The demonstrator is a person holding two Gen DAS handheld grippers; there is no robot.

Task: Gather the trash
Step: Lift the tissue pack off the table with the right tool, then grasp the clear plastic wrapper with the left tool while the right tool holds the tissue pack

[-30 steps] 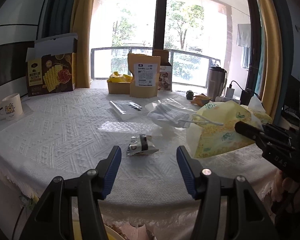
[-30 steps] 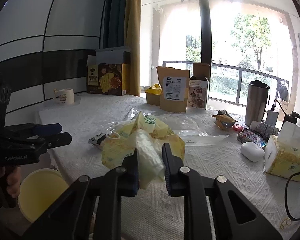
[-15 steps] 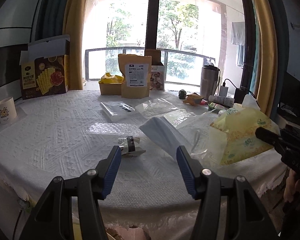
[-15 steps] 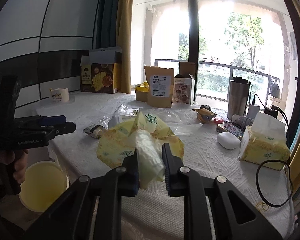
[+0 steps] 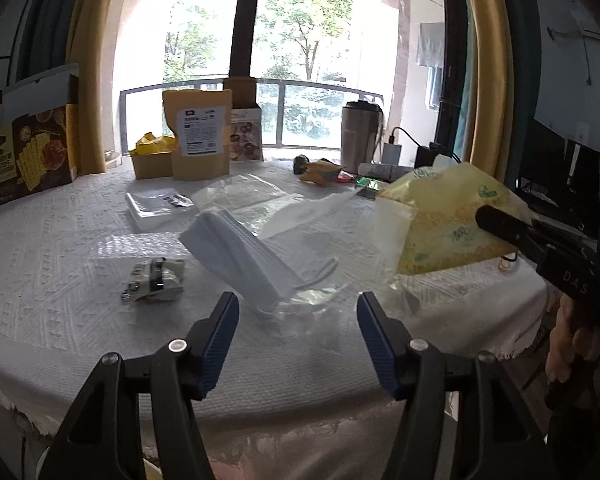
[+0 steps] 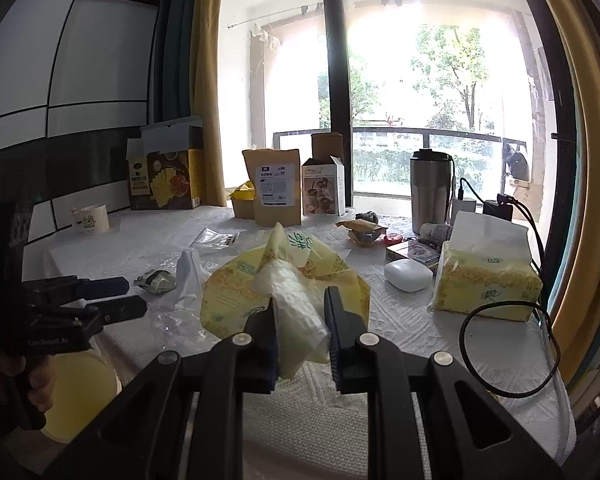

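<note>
My right gripper (image 6: 300, 332) is shut on an empty yellow tissue wrapper (image 6: 288, 280) and holds it above the table's front edge; it also shows at the right of the left wrist view (image 5: 452, 224). My left gripper (image 5: 298, 332) is open and empty, low over the near table edge; it shows in the right wrist view (image 6: 116, 296). Just past its fingers lie a pack of white face masks in clear plastic (image 5: 244, 260) and a small crumpled snack wrapper (image 5: 154, 280). A yellow bin (image 6: 76, 392) stands below the table at the left.
On the white tablecloth (image 5: 60, 248) are clear plastic bags (image 5: 240, 196), a flat white packet (image 5: 156, 208), a brown pouch (image 5: 198, 144), a cracker box (image 5: 30, 156), a steel tumbler (image 6: 430, 188), a full tissue pack (image 6: 488, 276), a white case (image 6: 408, 274) and a mug (image 6: 90, 220).
The right gripper has carried the yellow wrapper rightward and back toward the table edge. The mask pack, earlier by the wrapper, now lies tilted on the table before my left gripper.
</note>
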